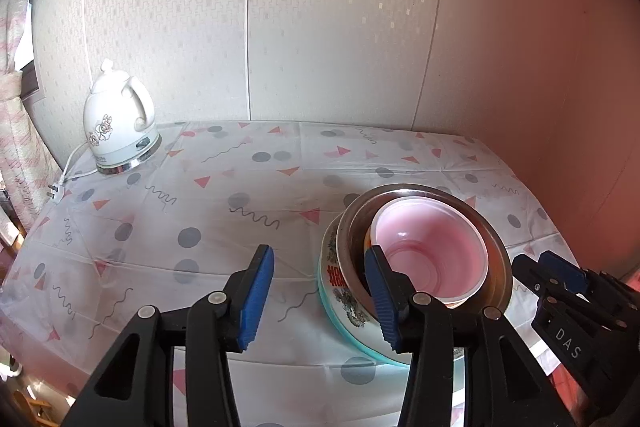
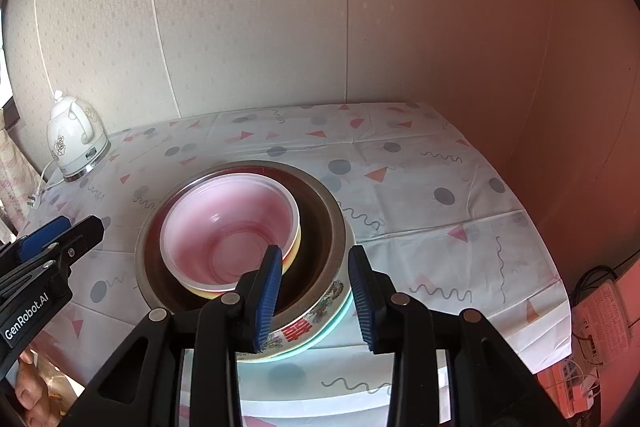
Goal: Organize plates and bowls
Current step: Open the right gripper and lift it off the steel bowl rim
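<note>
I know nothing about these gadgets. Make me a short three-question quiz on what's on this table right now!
1. True or false: the pink bowl sits inside the metal bowl.
2. What white appliance stands at the table's far left corner?
3. The right gripper is: A) shut on the stack, B) open around the stack's near rim, C) out of view.

Key:
1. True
2. The kettle, unplugged, its plug lying on the tablecloth
3. B; the left gripper is open too.

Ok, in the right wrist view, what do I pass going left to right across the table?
White kettle at far left → left hand-held gripper coming in from the edge → nested bowl stack with the pink bowl innermost → bare patterned tablecloth out to the right edge.
</note>
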A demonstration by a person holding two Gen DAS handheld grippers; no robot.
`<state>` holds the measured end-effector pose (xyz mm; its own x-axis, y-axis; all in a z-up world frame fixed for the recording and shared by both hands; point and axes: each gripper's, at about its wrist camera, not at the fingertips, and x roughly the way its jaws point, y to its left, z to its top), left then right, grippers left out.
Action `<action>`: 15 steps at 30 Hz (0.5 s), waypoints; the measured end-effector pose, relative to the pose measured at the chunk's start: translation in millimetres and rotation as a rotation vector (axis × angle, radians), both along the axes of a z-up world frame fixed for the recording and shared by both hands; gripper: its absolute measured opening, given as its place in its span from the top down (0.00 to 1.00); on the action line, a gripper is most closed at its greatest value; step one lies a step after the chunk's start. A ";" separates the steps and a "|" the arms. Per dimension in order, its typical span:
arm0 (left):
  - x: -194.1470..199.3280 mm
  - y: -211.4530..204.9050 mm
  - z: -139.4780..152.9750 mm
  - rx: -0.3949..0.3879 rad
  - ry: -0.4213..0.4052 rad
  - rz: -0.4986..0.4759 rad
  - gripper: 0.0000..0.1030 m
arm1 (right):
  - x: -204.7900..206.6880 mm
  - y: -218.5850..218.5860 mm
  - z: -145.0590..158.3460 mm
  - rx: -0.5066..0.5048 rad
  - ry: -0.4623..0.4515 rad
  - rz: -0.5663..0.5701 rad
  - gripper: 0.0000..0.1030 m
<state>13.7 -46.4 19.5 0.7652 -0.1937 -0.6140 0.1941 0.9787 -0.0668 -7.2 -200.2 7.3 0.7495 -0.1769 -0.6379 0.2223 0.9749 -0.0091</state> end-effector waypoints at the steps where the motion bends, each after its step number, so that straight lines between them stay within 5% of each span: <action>1: -1.8 -0.4 0.7 0.004 -0.006 0.002 0.52 | -0.7 1.2 0.2 0.000 -0.002 -0.002 0.66; 15: -11.6 -5.4 -0.2 0.031 -0.016 0.000 0.46 | -3.8 8.5 -2.6 0.003 -0.007 -0.003 0.66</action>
